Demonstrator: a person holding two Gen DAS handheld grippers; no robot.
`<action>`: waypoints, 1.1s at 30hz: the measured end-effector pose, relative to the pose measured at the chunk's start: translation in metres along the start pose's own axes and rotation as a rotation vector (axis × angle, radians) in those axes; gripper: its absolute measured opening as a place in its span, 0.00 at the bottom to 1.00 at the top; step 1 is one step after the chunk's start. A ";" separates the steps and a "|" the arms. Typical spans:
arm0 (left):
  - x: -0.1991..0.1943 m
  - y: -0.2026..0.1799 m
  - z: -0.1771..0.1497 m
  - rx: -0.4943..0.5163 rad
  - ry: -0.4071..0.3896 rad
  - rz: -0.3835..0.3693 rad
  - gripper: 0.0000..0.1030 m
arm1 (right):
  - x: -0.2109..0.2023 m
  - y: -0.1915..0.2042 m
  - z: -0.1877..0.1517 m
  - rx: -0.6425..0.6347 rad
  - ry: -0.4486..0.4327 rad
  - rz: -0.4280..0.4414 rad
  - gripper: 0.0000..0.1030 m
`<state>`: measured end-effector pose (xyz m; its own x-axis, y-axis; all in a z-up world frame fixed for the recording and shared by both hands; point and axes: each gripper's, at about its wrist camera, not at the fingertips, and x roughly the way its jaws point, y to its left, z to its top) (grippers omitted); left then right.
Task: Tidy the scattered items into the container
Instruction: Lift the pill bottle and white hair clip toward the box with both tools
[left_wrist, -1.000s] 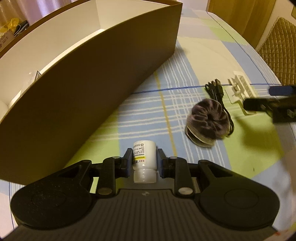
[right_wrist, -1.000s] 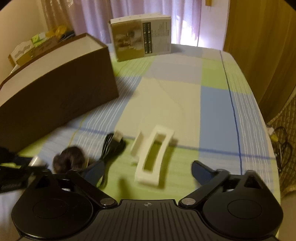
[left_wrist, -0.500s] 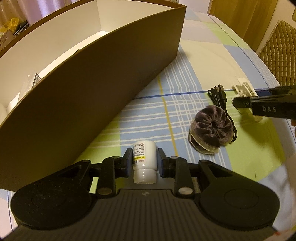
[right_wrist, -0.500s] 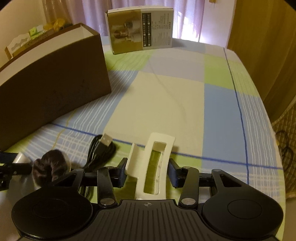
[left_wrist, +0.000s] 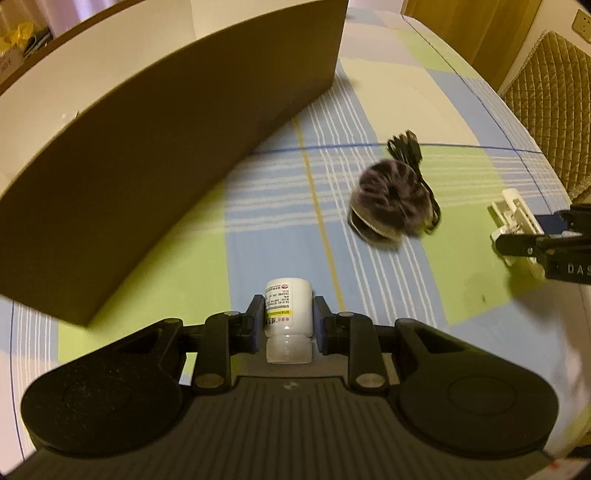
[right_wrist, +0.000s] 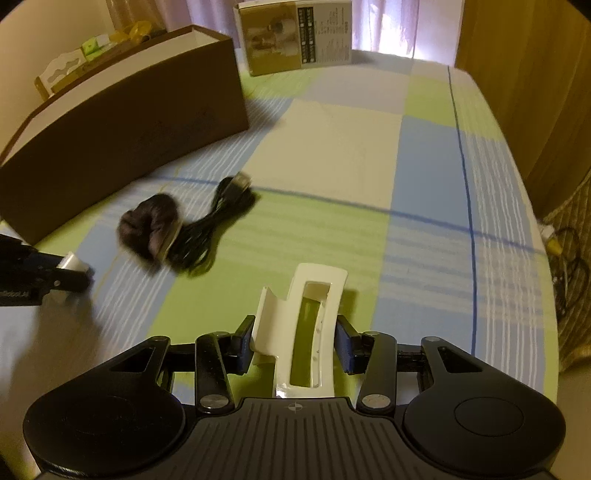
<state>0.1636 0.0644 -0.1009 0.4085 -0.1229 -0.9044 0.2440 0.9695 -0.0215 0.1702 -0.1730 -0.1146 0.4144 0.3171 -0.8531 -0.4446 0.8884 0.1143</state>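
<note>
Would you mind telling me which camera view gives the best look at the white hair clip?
The right wrist view: the white hair clip sits large and sharp between the right gripper fingers, its slot visible. In the left wrist view it appears small at the right edge, partly hidden behind that gripper.

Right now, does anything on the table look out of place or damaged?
Nothing looks damaged or spilled. The dark scrunchie and the black USB cable lie loose on the tablecloth, outside the brown box, the scrunchie resting partly on the cable.
</note>
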 end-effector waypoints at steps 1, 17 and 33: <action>-0.003 -0.001 -0.002 0.002 0.001 0.001 0.21 | -0.003 0.000 -0.002 0.004 0.002 0.010 0.40; -0.075 -0.001 0.001 -0.002 -0.109 -0.043 0.21 | -0.053 0.045 0.022 -0.077 -0.075 0.161 0.40; -0.139 0.059 0.034 -0.011 -0.223 -0.086 0.21 | -0.066 0.124 0.100 -0.247 -0.147 0.332 0.40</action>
<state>0.1512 0.1310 0.0380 0.5710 -0.2476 -0.7827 0.2770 0.9556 -0.1001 0.1670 -0.0508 0.0067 0.3176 0.6314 -0.7074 -0.7420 0.6300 0.2292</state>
